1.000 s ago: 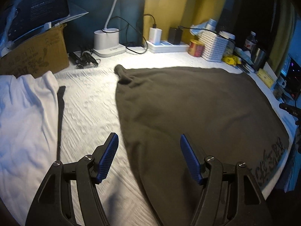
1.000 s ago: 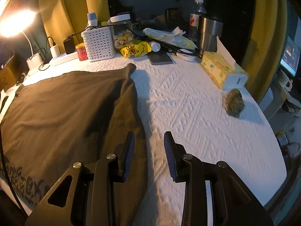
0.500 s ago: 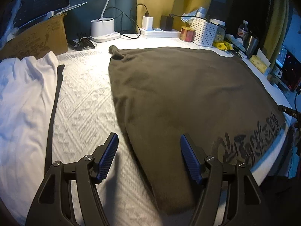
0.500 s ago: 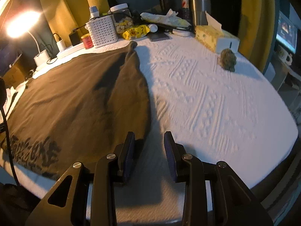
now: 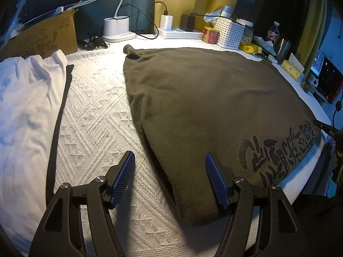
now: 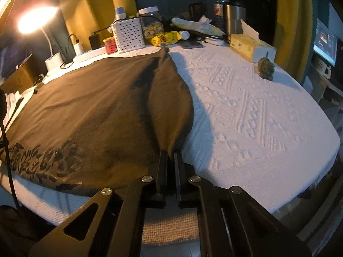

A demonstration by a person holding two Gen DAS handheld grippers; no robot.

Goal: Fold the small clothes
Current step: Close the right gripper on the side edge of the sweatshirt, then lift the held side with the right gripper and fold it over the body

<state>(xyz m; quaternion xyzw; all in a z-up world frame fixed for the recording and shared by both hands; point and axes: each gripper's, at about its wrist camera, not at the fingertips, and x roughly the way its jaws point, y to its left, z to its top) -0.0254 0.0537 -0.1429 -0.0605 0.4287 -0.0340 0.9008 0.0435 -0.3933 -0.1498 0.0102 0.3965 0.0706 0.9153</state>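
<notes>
Cloth (image 5: 203,111) (dark brown, printed hem) spread on white cover (image 5: 96,111), right gripper (image 6: 171,153) clenched — seemingly pinching its near corner — left gripper (image 5: 169,177) spread, empty, over its edge.

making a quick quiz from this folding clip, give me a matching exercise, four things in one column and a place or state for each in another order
Things:
1. left hand-held gripper
2. right hand-held gripper
3. white garment
4. tissue box

Places or states:
A. lies rumpled on the table's left side
B. shut on a near corner of the dark olive garment
C. open over the dark olive garment's other near corner
D. stands at the table's far right, by the steel tumbler

Pairs: 1-C, 2-B, 3-A, 4-D
</notes>
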